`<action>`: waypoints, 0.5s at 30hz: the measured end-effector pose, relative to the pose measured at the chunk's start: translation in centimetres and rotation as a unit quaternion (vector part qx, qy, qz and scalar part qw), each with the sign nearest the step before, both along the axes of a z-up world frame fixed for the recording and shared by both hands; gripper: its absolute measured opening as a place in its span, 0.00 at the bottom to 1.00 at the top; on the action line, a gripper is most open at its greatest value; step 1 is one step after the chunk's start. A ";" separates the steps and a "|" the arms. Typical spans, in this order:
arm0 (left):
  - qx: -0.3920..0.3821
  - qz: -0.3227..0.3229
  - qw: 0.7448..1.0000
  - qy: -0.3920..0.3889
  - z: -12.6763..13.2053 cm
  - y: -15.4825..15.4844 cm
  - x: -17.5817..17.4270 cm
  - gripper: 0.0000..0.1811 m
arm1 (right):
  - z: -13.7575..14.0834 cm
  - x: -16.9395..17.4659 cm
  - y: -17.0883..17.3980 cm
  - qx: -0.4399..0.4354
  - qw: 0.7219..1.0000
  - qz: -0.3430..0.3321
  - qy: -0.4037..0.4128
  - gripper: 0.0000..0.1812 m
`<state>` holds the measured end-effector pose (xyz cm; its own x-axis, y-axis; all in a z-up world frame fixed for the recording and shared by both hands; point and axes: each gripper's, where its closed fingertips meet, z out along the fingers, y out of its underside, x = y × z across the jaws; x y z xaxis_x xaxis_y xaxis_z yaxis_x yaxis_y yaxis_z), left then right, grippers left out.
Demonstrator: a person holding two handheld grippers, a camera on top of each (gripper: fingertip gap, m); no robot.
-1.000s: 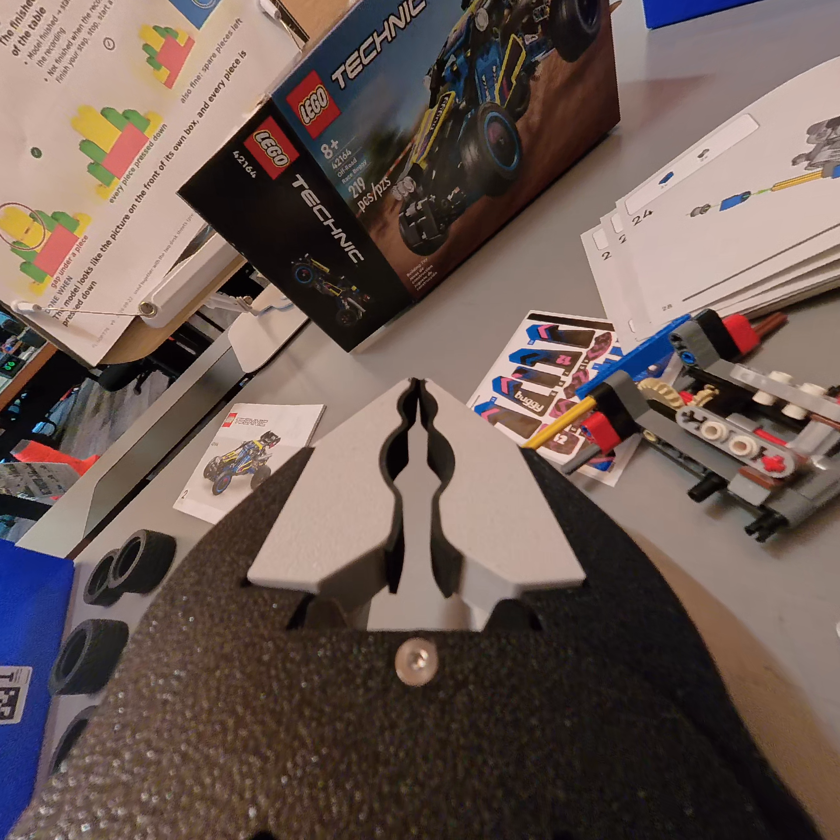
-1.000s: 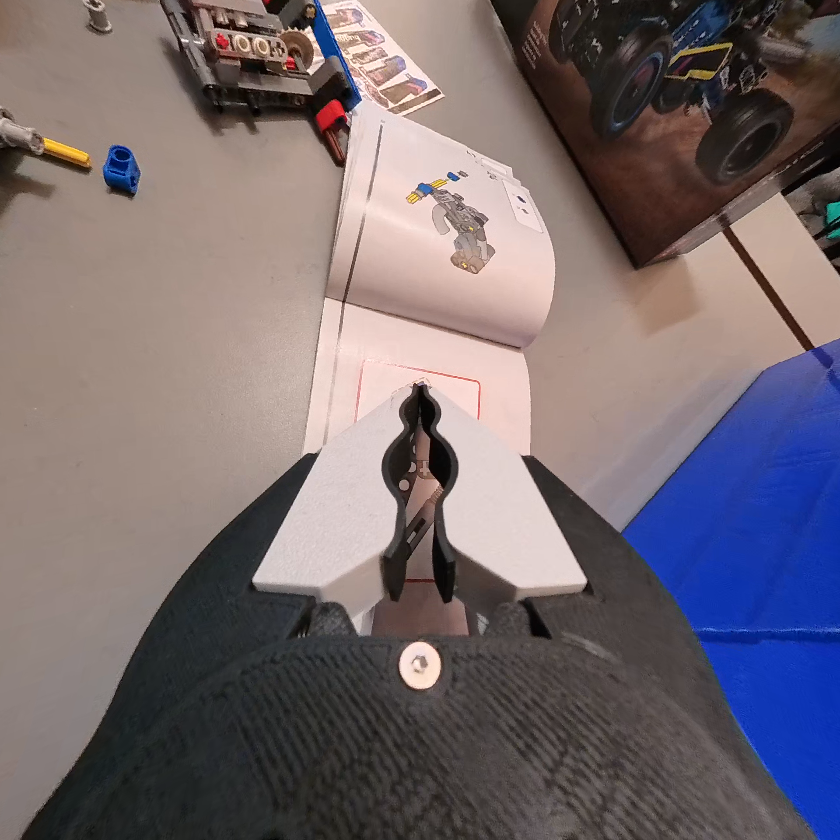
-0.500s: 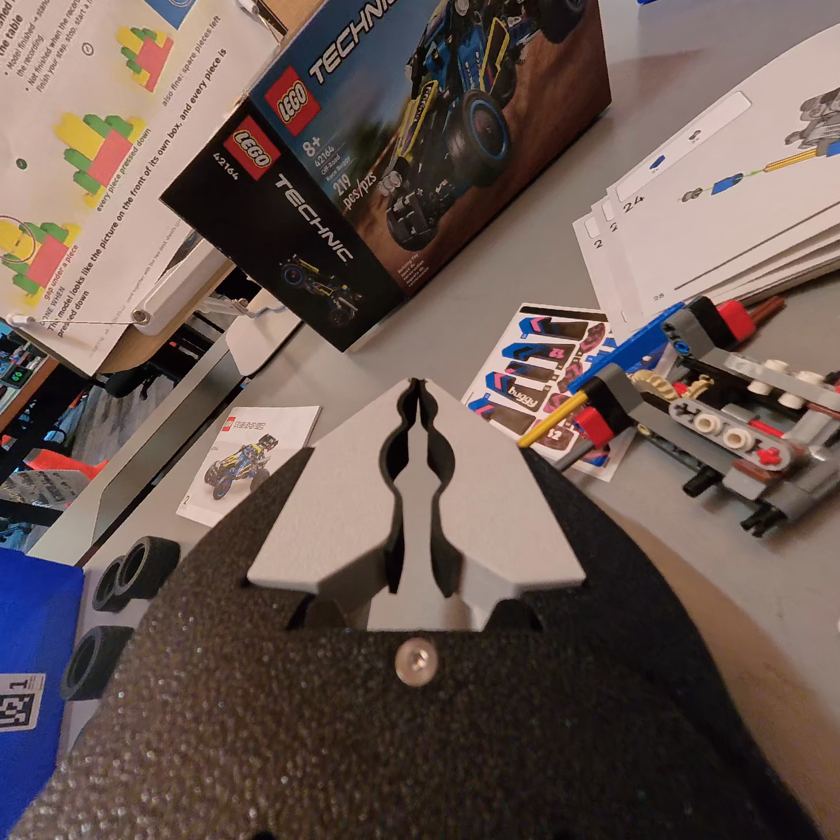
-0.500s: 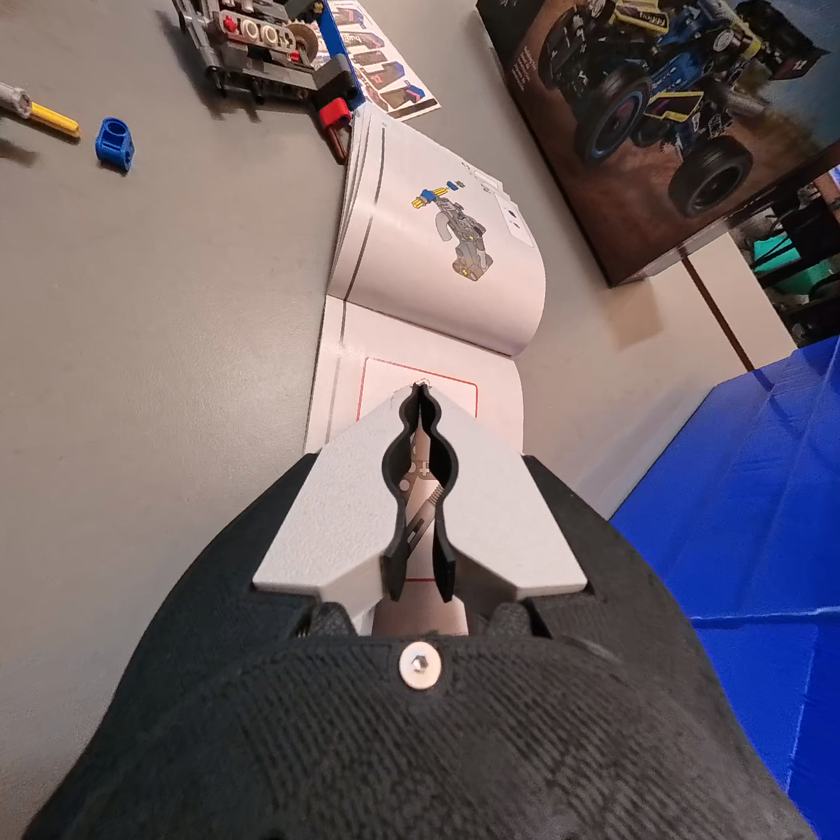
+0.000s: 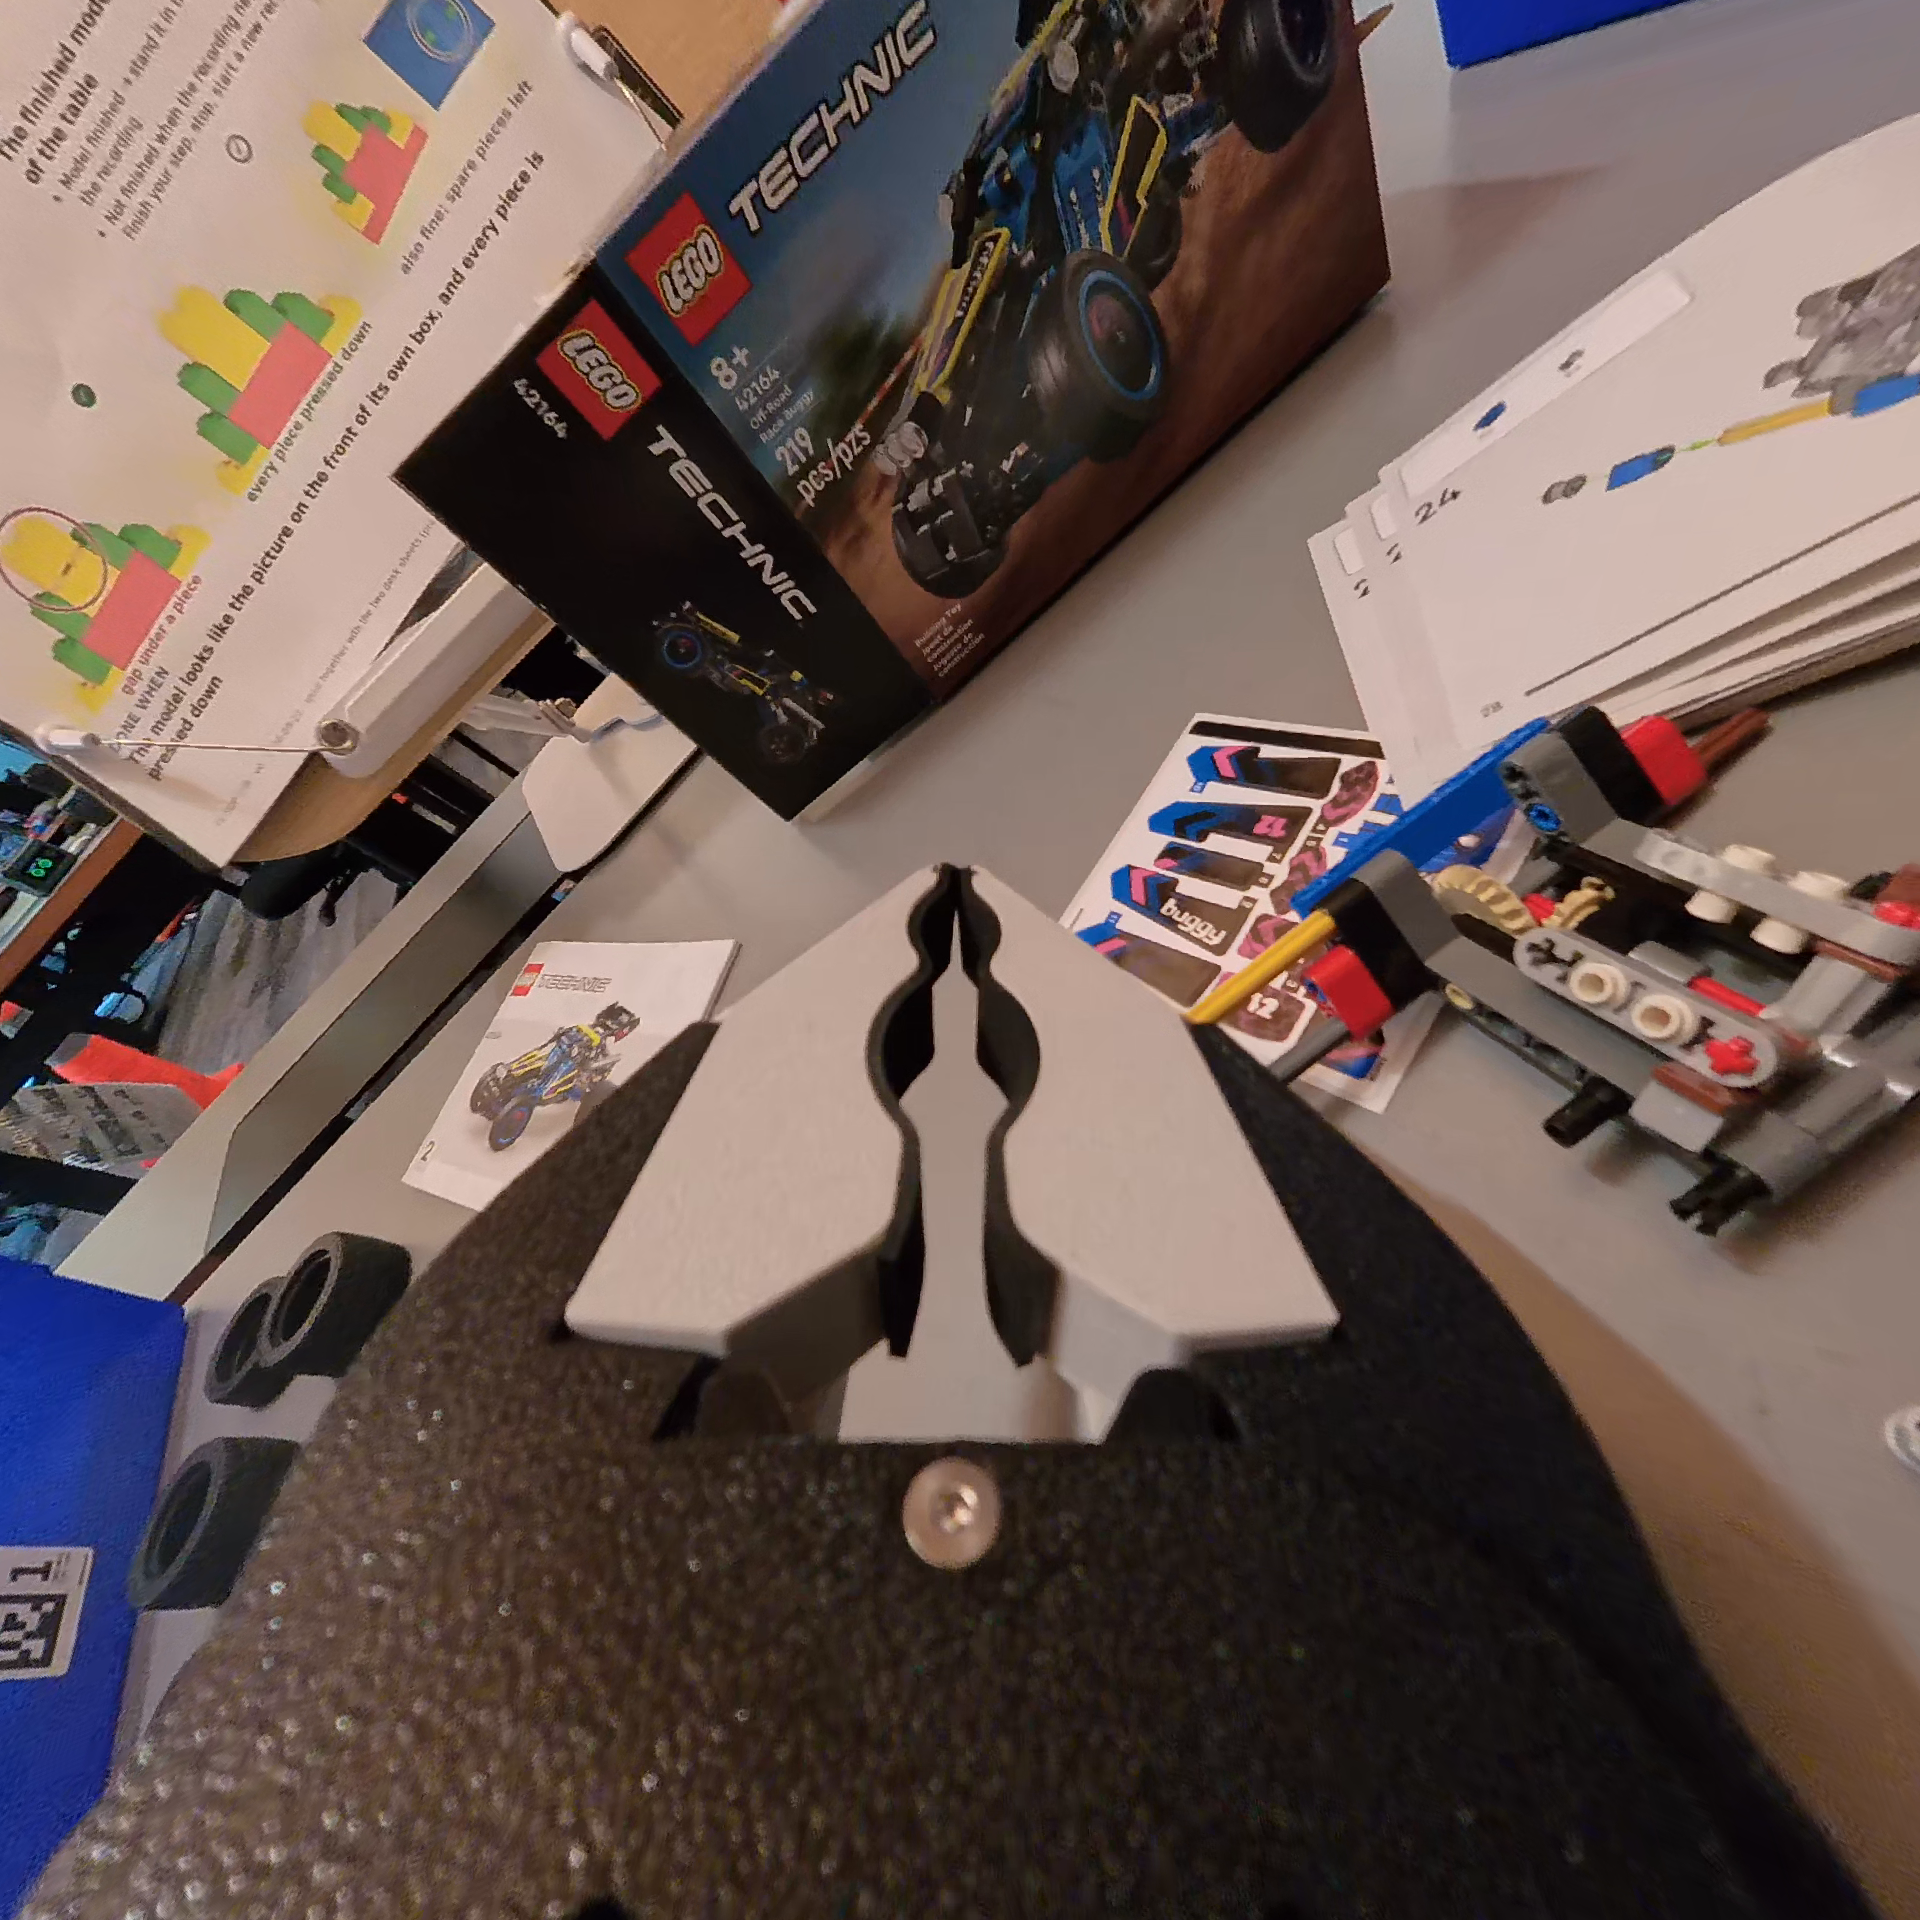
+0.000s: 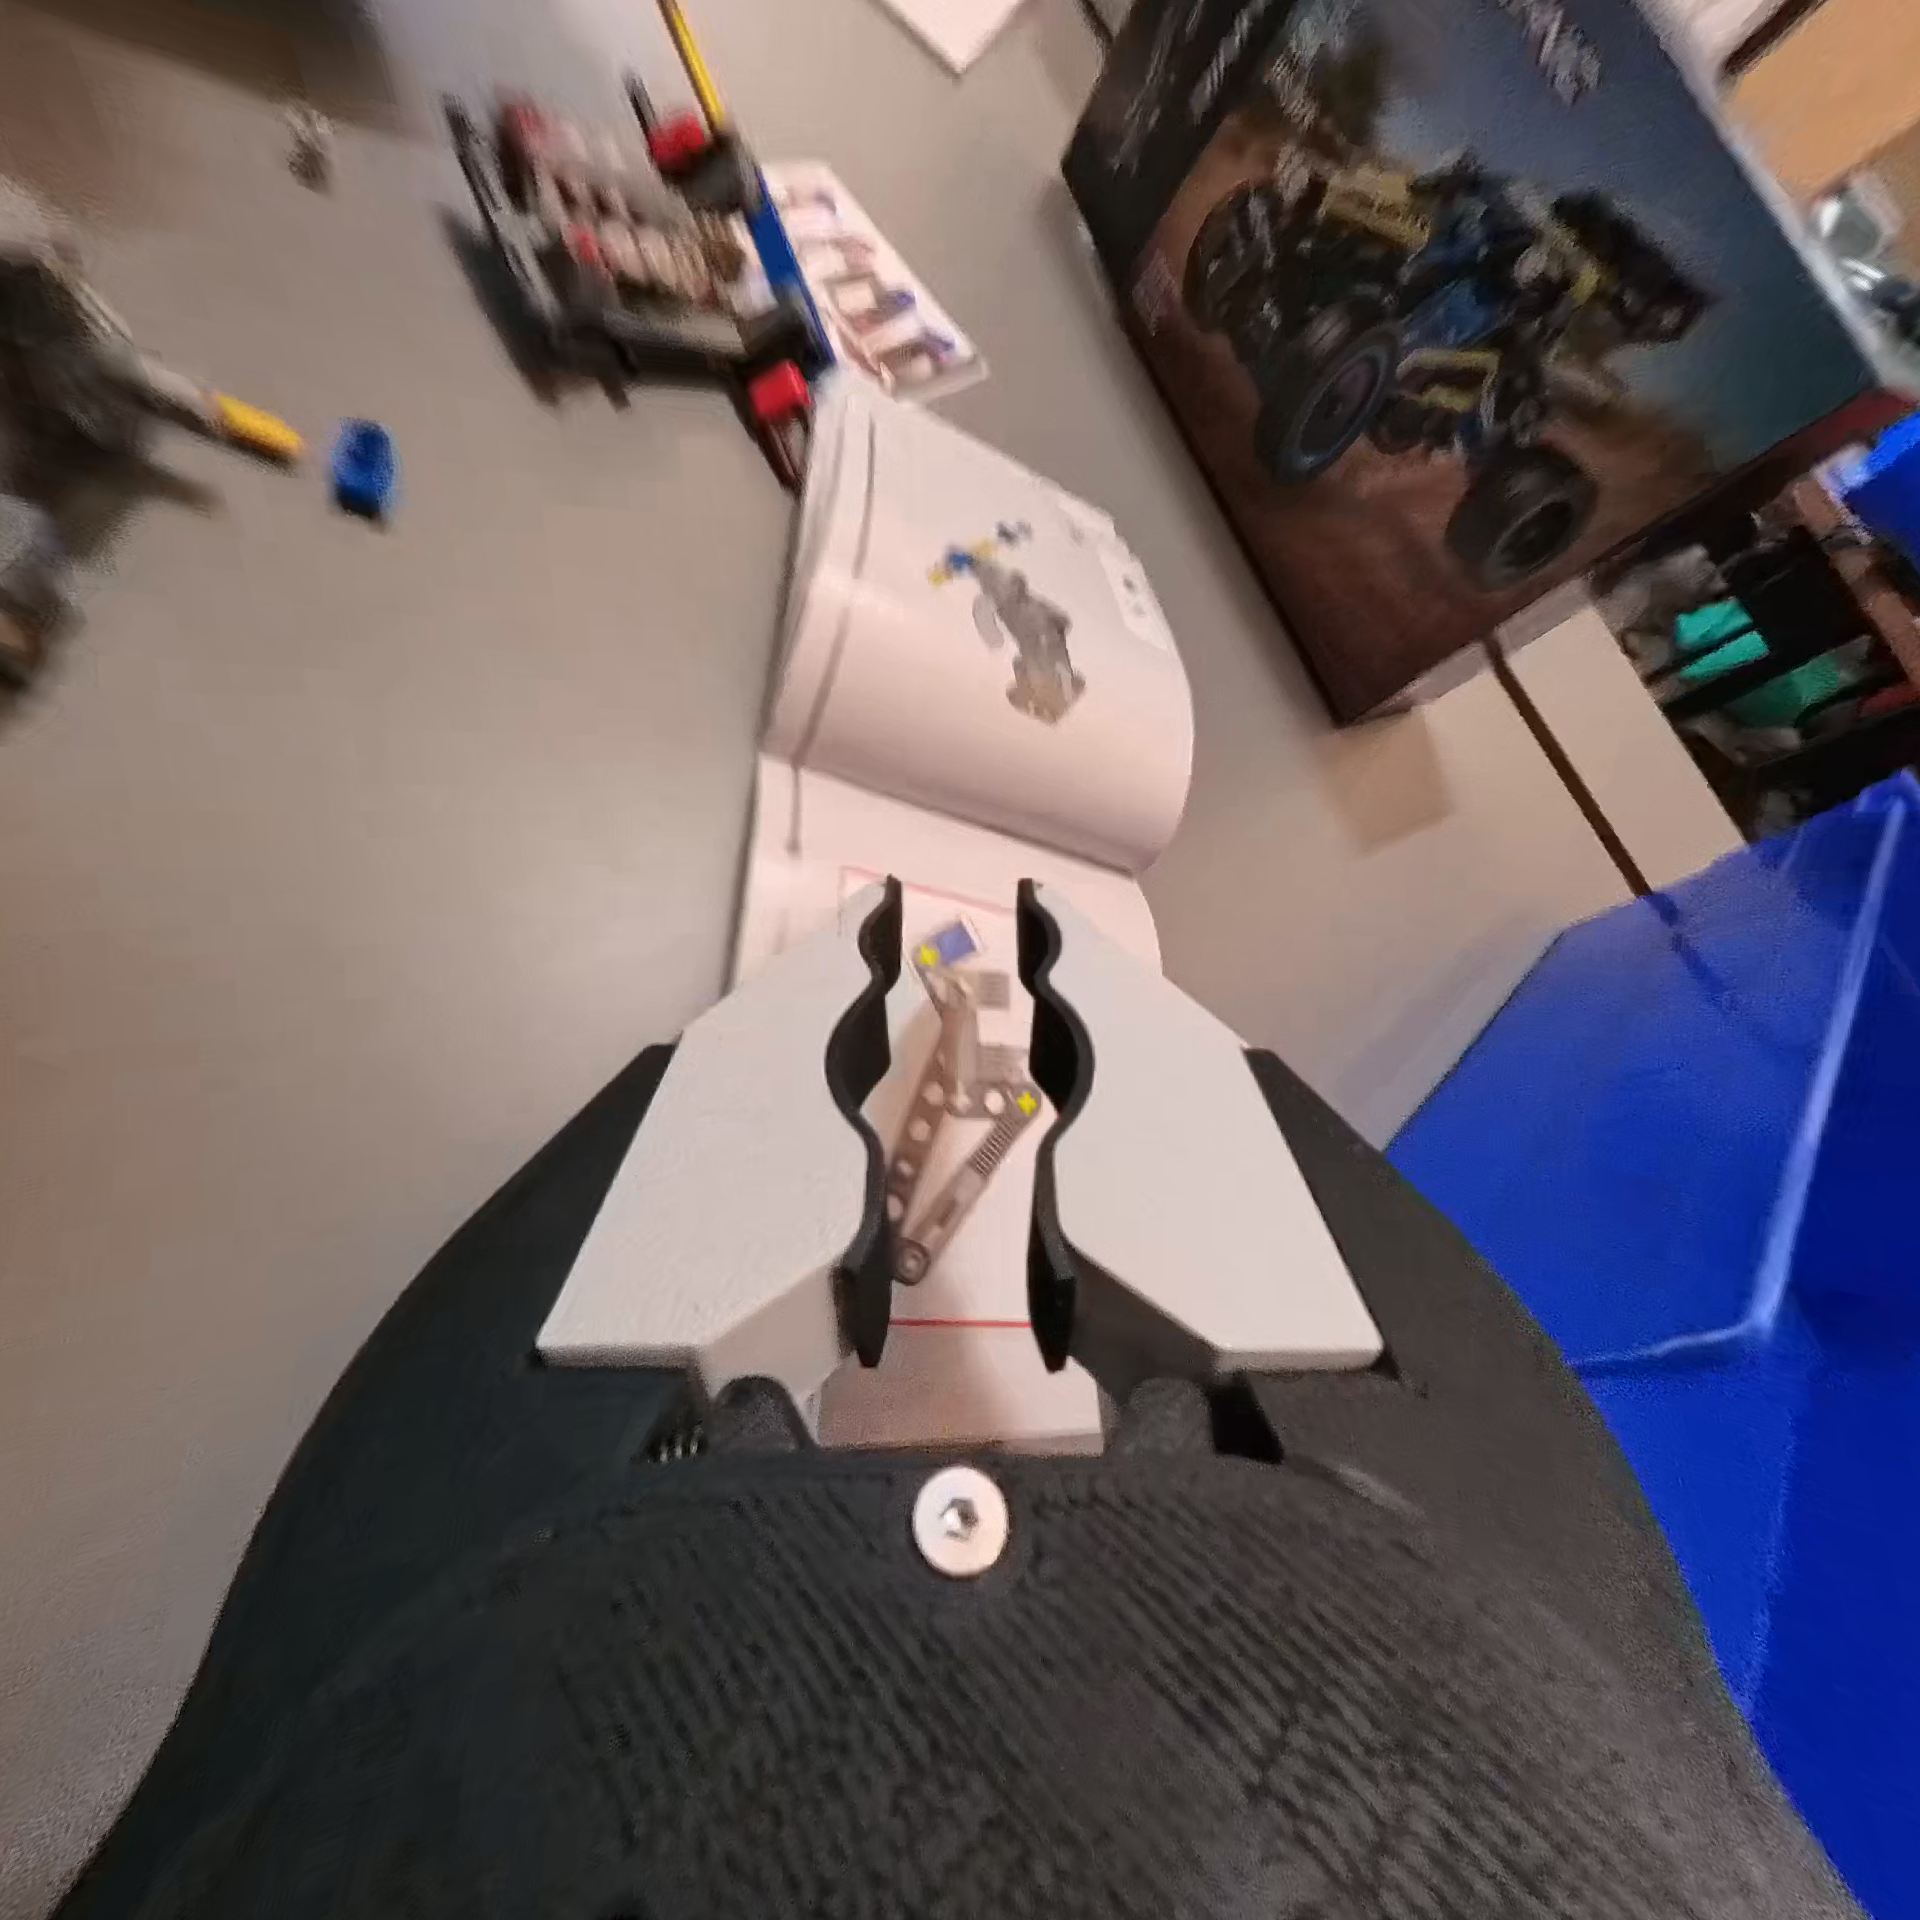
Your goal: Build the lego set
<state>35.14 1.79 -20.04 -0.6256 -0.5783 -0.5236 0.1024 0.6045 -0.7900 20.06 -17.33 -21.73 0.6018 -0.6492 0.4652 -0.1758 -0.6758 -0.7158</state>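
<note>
The part-built grey, black and red chassis [image 5: 1621, 956] lies on the grey table to the right of my left gripper [image 5: 954, 881], which is shut and empty above the table. In the right wrist view the chassis [image 6: 634, 260] is blurred at the far left. My right gripper [image 6: 956, 894] is open and empty over the open instruction booklet [image 6: 987, 644]. A small blue piece [image 6: 362, 465] and a yellow axle [image 6: 249, 424] lie left of the booklet. The booklet also shows in the left wrist view [image 5: 1683, 499].
The set's box [image 5: 935, 374] stands at the back, with a sticker sheet [image 5: 1226, 894] in front of it. Black tyres [image 5: 301, 1320] and a small leaflet [image 5: 582, 1049] lie at the left. A blue bin [image 6: 1704, 1195] stands right of my right gripper. An instruction poster [image 5: 208, 343] stands behind. One gripper's finger ends stand about 25 cm off the other's. My left tips are about 20 cm from the small blue piece [image 6: 362, 465], my right tips only 12 cm.
My right gripper has opened and moved fast, so its view is blurred and the box and chassis have shifted. My left gripper has drifted only slightly and stays shut.
</note>
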 end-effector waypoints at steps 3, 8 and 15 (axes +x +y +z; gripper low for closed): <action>0.003 -0.003 1.000 -0.015 0.6 -0.2 -0.3 0.00 | 2.1 -2.0 4.7 0.084 0.992 0.070 0.056 0.06; 0.022 -0.011 0.999 -0.048 1.6 -0.7 -0.9 0.00 | -0.3 -3.3 8.8 0.091 0.977 0.129 0.144 0.06; 0.048 -0.026 0.995 -0.080 2.3 -1.5 -1.8 0.00 | -2.2 -3.2 11.3 0.104 0.961 0.152 0.205 0.08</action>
<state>33.35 0.26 -17.76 -0.5578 -0.4895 -0.6703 0.2547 0.6677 -0.6995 16.82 -6.05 -23.88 0.8830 -0.4686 0.0269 -0.2900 -0.5897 -0.7538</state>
